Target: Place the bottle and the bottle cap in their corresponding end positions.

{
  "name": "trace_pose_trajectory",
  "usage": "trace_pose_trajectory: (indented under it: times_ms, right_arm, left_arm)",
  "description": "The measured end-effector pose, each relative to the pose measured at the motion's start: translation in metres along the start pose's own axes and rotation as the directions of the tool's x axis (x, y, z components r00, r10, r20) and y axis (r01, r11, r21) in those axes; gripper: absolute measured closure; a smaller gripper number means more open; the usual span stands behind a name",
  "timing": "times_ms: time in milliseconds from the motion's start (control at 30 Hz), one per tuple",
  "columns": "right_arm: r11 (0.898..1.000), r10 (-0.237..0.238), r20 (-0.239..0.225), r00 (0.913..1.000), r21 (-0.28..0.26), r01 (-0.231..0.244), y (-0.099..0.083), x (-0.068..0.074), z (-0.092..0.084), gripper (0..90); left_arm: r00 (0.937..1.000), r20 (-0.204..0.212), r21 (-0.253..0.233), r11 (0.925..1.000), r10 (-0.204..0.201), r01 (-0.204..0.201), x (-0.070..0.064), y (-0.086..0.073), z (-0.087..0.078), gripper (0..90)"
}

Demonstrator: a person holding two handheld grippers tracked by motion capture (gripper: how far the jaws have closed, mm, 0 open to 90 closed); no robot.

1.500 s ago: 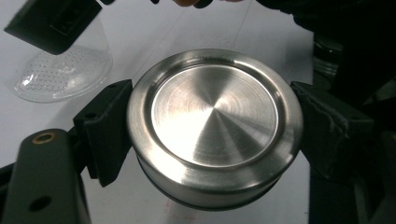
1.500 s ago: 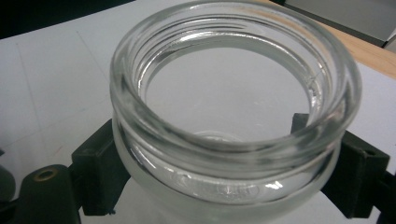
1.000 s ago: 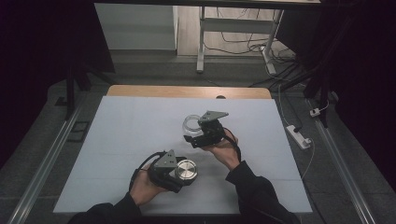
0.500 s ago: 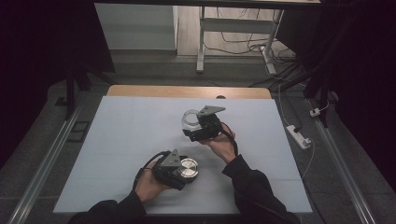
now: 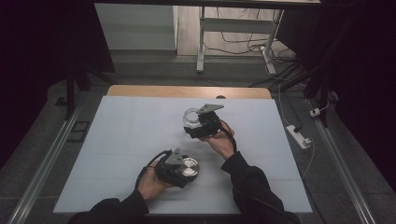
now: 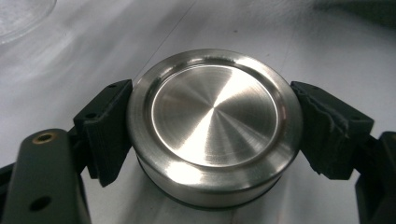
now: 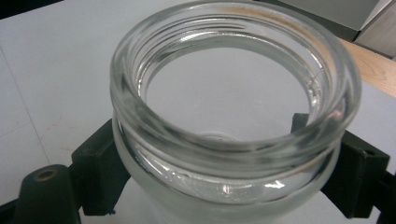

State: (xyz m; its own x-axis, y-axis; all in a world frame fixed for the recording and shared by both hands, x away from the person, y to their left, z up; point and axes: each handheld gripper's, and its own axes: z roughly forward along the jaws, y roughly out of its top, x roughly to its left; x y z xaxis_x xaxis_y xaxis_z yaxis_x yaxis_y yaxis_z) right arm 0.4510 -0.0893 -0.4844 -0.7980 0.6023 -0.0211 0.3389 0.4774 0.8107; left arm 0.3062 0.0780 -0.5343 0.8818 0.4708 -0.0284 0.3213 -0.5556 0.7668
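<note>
Brushed steel round lid (image 6: 215, 123) sits clamped between the left gripper (image 5: 180, 167)'s black jaws, low and centre in the high view. Above it, right of centre, the right gripper (image 5: 198, 122) grips a clear, open-mouthed glass jar (image 7: 233, 116) by its sides, over the pale table (image 5: 121, 140).

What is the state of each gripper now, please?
Left gripper: closed on the metal lid.
Right gripper: closed on the open glass jar.
</note>
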Motion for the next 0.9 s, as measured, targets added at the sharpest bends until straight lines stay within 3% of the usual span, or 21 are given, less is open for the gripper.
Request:
trace_pose_trajectory:
  times_ms: [533,767,900]
  right_arm:
    - [0.999,-0.004,0.000,1.0000,0.036,0.004,-0.008,-0.002,0.016,14.8]
    - [0.999,-0.006,-0.005,1.0000,0.043,0.006,-0.011,-0.002,0.022,14.7]
    - [0.999,-0.010,-0.009,0.9999,0.040,0.010,-0.012,-0.001,0.023,14.7]
  left_arm:
    - [1.0000,-0.008,0.061,0.9981,-0.005,0.005,0.001,0.000,0.011,19.3]
    - [1.0000,-0.008,0.119,0.9929,0.006,-0.005,0.001,0.002,0.015,19.3]
    - [1.0000,-0.005,0.122,0.9926,-0.003,0.004,0.002,0.002,0.015,19.2]
